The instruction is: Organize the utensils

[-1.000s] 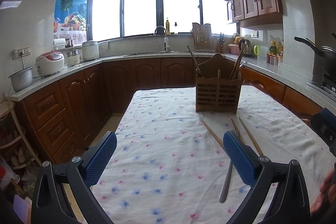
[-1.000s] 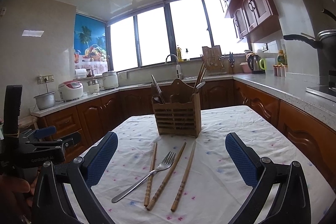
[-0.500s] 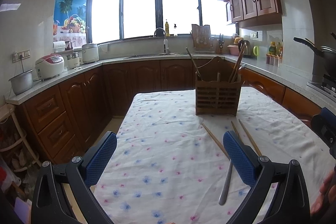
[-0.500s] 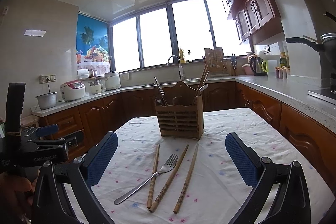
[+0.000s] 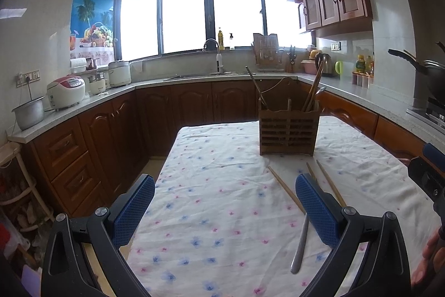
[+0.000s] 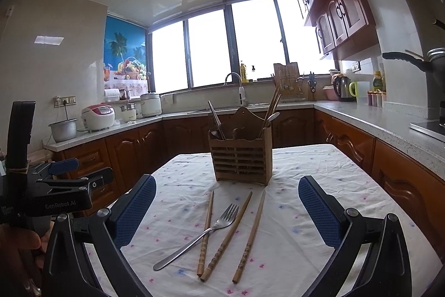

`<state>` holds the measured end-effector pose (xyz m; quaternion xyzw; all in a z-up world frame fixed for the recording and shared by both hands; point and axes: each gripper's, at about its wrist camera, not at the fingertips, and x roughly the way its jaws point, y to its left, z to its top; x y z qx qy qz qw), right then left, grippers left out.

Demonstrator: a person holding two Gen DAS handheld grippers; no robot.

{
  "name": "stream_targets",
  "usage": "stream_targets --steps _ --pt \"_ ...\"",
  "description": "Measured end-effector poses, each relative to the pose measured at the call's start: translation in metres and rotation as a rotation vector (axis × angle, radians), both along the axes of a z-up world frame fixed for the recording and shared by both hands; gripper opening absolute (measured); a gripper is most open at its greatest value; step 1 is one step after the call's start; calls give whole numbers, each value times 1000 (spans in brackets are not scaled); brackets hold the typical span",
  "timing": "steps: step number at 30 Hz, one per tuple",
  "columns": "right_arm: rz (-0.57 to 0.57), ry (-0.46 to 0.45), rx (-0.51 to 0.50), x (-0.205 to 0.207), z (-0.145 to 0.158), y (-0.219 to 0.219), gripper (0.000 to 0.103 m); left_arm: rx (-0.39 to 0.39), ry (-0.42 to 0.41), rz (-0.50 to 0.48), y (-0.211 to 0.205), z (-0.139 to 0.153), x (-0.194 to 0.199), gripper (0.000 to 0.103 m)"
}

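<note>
1. Fingers of the right gripper point(image 6: 226, 209) and left gripper point(image 5: 225, 209) spread wide, empty, above the surface point(image 6: 306, 166).
2. A fork point(image 6: 200, 234) lies across three chopsticks point(image 6: 226, 234) just before the wooden holder point(image 6: 240, 159).

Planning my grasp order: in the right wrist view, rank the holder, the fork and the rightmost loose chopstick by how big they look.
1. Holder, clearly the bulkiest.
2. Fork and rightmost chopstick: both look about equally long and lie equally near the camera, so I won't rank them.
</note>
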<state>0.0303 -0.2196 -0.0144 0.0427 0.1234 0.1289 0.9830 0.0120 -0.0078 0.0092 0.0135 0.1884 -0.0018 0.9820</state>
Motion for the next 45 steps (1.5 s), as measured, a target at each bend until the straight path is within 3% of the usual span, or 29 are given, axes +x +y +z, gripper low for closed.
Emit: stream_targets --steps 45 --pt "10 -6 5 1 7 0 103 10 6 -16 -5 3 3 102"
